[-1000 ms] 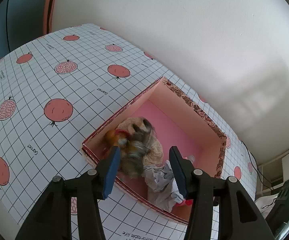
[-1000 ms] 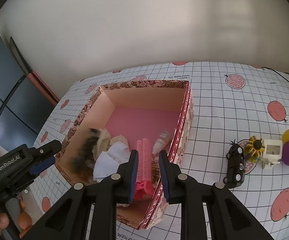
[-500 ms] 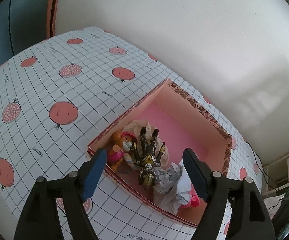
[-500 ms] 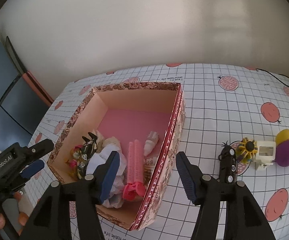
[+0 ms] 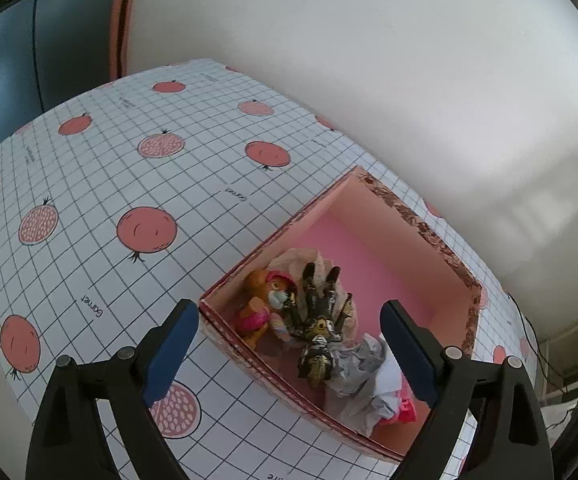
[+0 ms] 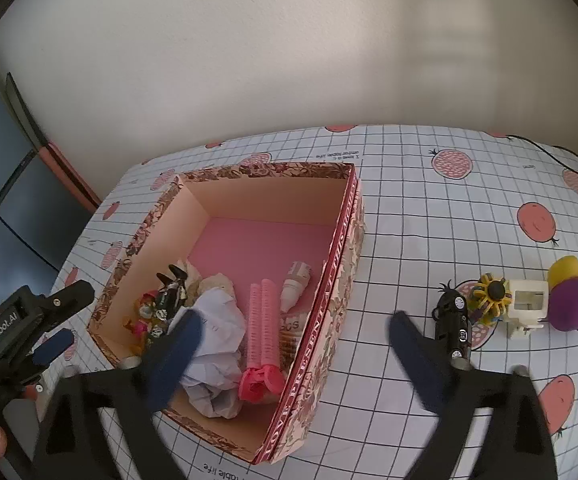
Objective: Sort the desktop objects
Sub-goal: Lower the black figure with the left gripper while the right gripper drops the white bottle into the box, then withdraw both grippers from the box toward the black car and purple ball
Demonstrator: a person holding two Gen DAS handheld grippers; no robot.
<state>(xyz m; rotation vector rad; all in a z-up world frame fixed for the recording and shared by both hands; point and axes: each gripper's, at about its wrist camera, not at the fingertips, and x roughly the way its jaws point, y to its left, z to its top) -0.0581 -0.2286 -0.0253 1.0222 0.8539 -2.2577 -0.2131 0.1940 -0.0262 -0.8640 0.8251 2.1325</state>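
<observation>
The left gripper (image 5: pixel 289 354) is hanging over the near corner of the box (image 6: pixel 331 248), and its fingers (image 5: pixel 169 346) have just been opening wide, gripping nothing. Under them, an orange toy dog (image 5: pixel 263 304) and a dark figure (image 5: pixel 319 320) are lying inside the box. The right gripper (image 6: pixel 293 354) has also just been opening, nothing between its fingers; the pink roller (image 6: pixel 263 328) is lying below, beside crumpled paper (image 6: pixel 217 344). At about 3 o'clock from the box, a black toy car (image 6: pixel 455 322) is sitting on the desk (image 6: pixel 429 208).
</observation>
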